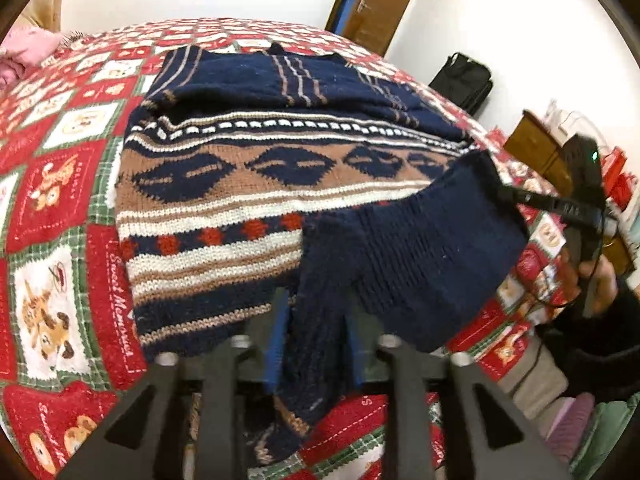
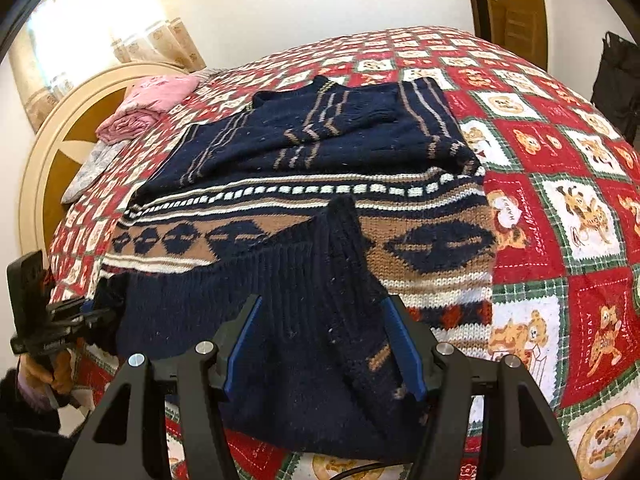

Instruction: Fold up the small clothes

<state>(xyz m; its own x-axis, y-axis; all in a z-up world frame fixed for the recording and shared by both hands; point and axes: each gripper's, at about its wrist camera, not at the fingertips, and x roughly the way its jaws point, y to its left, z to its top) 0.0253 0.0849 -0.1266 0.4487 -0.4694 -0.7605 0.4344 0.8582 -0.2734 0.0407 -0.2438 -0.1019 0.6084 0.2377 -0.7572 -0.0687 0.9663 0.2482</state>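
Patterned knit sweater [image 1: 256,184] on teddy-bear quilt bed [image 2: 560,216]; left gripper [image 1: 316,344] and right gripper [image 2: 320,344] fingers pinch its lifted navy hem [image 2: 280,296]; wooden door [image 2: 516,12] behind.

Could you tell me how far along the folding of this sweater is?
Partway. The sleeves already lie folded across the patterned knit sweater. The left claw and right claw each hold the navy ribbed hem, lifted over the body. Left: lay it down toward the collar.

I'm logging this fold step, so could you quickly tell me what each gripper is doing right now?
Left gripper: closed on the navy hem of the sweater.
Right gripper: closed on the same hem, lifted over the bedspread.
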